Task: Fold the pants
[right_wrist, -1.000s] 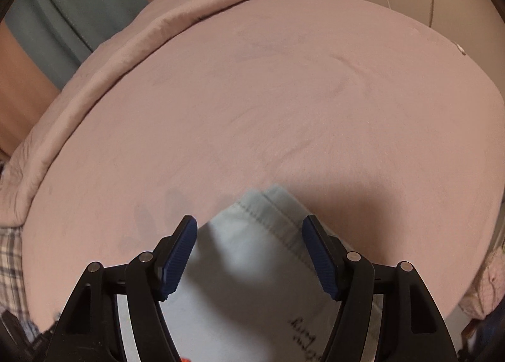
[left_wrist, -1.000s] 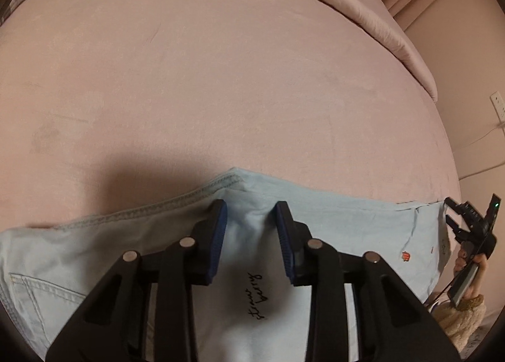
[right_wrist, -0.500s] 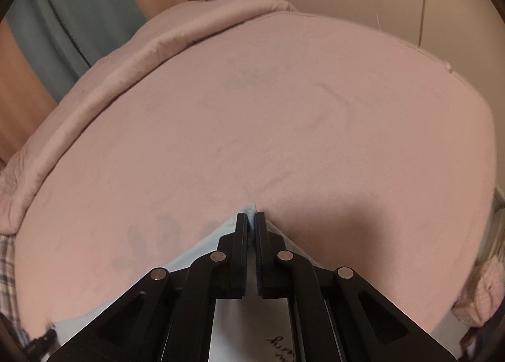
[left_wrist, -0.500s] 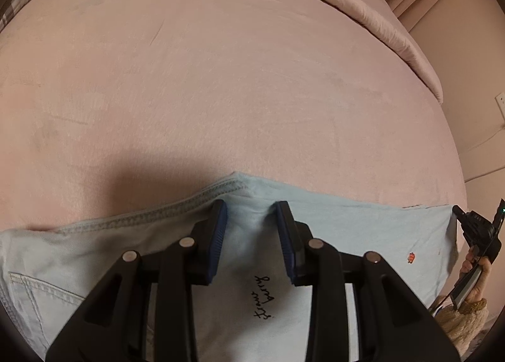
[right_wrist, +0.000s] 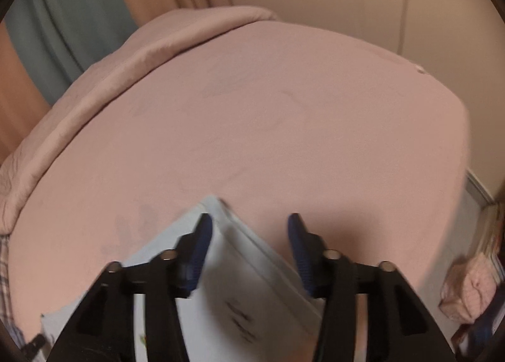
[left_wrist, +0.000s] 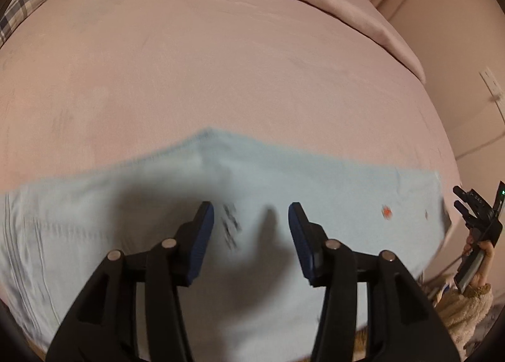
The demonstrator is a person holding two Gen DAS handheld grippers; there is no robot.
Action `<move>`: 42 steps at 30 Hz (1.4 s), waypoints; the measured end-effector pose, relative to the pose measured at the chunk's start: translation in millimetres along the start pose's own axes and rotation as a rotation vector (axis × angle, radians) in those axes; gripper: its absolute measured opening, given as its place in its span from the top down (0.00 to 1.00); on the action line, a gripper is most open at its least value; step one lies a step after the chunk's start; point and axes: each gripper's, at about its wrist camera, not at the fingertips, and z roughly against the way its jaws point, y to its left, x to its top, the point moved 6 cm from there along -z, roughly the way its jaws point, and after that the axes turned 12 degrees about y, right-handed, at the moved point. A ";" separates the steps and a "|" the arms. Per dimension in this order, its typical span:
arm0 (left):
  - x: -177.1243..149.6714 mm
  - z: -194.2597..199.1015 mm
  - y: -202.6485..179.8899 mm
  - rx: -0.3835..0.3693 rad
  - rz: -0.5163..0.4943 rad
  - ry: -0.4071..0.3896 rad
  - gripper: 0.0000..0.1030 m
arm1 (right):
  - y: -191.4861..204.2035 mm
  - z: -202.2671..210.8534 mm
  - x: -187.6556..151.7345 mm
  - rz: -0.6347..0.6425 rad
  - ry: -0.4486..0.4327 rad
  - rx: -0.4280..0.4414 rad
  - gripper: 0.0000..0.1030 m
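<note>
Now both the left gripper (left_wrist: 251, 220) and right gripper (right_wrist: 249, 236) gape empty over the pants (left_wrist: 315, 179), so flatten the 12 o'clock edge next.

Much of the pants smeared or out of frame

The dark writing (left_wrist: 230, 224) on the pants (left_wrist: 315, 179) is blurred past reading in both views. The left gripper (left_wrist: 251, 220) and right gripper (right_wrist: 249, 232) hide the cloth beneath their arms, and the lower picture edges cut off the near side of the pants. A small orange mark (left_wrist: 386, 212) is too blurred to identify.
</note>
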 end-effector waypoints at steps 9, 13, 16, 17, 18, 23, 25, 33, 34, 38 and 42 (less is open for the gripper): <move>-52.2 -12.9 -9.3 -0.005 -0.022 0.085 0.53 | -23.0 -12.5 -43.7 -0.014 0.098 0.002 0.58; -58.3 -14.2 -9.8 0.010 -0.032 0.088 0.53 | -18.0 -9.6 -43.1 -0.002 0.068 -0.011 0.88; -58.5 -16.0 -8.9 0.009 -0.025 0.093 0.53 | -13.7 1.4 -38.2 0.005 0.030 -0.022 0.90; -56.1 -18.4 -10.1 0.007 -0.018 0.094 0.53 | -13.8 4.6 -36.9 -0.001 0.019 -0.017 0.90; -58.1 -18.5 -8.9 0.004 -0.014 0.094 0.53 | -14.5 4.5 -35.5 -0.006 0.016 -0.013 0.91; -58.6 -19.3 -8.5 0.013 -0.014 0.090 0.53 | -26.9 -23.6 -43.1 -0.035 0.069 -0.027 0.92; -58.1 -18.8 -8.3 0.021 -0.015 0.090 0.53 | -30.2 -29.3 -47.5 -0.044 0.069 -0.025 0.92; -54.3 -15.4 -16.9 0.022 -0.014 0.102 0.50 | -31.8 -6.3 -49.6 -0.040 0.040 -0.002 0.86; -54.5 -13.9 -17.5 0.026 -0.014 0.099 0.44 | -33.3 1.8 -50.3 -0.038 0.022 -0.008 0.79; -53.2 -4.7 -23.0 0.049 -0.039 0.058 0.32 | -41.6 16.2 -56.0 -0.080 -0.011 0.042 0.42; -54.3 1.3 -29.2 0.042 -0.058 0.040 0.27 | -40.0 2.9 -65.4 -0.126 0.042 0.192 0.42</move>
